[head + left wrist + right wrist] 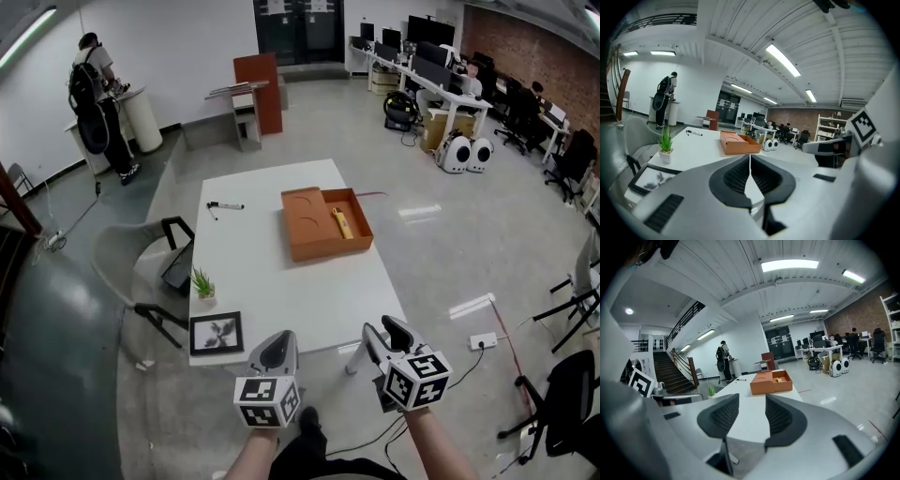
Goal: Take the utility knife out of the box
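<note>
White tabletop (281,281) bears an orange box (323,251); head view shows the yellow utility knife (341,223) inside, left gripper view only the box's wall; left tool (750,161) pressed together, right tool (752,404) spread, empty.

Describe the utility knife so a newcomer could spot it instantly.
On the white table, find the open orange box. The utility knife lies in its right half: the only yellow item, unlike the black marker out on the tabletop.
</note>
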Demonstrator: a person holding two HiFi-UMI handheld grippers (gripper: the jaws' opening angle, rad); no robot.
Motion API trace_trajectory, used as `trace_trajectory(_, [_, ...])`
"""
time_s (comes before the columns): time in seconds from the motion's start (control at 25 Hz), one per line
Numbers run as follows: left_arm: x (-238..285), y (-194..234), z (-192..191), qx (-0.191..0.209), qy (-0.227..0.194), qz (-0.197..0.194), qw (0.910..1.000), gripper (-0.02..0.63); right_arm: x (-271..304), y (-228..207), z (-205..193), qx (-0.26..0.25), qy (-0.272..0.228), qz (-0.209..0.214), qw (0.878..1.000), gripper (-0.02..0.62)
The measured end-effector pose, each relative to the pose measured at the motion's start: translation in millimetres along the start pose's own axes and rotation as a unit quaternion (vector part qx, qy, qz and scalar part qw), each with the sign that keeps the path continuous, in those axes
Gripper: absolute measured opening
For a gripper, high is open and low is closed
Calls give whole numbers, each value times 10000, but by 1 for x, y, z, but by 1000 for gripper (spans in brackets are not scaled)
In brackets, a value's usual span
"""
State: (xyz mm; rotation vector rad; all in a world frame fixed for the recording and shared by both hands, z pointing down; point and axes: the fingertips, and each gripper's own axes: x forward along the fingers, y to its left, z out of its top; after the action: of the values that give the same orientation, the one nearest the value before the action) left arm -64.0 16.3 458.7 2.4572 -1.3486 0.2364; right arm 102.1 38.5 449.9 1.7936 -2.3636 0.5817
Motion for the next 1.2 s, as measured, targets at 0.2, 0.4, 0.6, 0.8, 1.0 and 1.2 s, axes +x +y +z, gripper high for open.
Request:
trace_trajectory(0.2, [35,26,20,87,25,-128,9999,14,42,-12,15,7,46,-183,9998,160])
trace_trajectory(0.4, [63,46,35,88,20,-229,9997,14,72,-21,27,-26,42,-335,9994,160])
trace_trajectory(0.6, [81,56,44,80,-7,-259,9996,14,89,-29,35,-22,62,-416,9991,160])
trace_trajectory(0.8, [96,62,48,85,24,-284,9996,14,103,-38,47,-53,36,-462,9989,160])
trace_trajectory(1.0, [112,73,52,62,70,-256,9996,15,125,-47,58,-98,45,-473,9988,160])
trace_trajectory(1.2, [134,80,58,33,102,-132,9999,14,155,-66,75,-188,70,-391,9990,160])
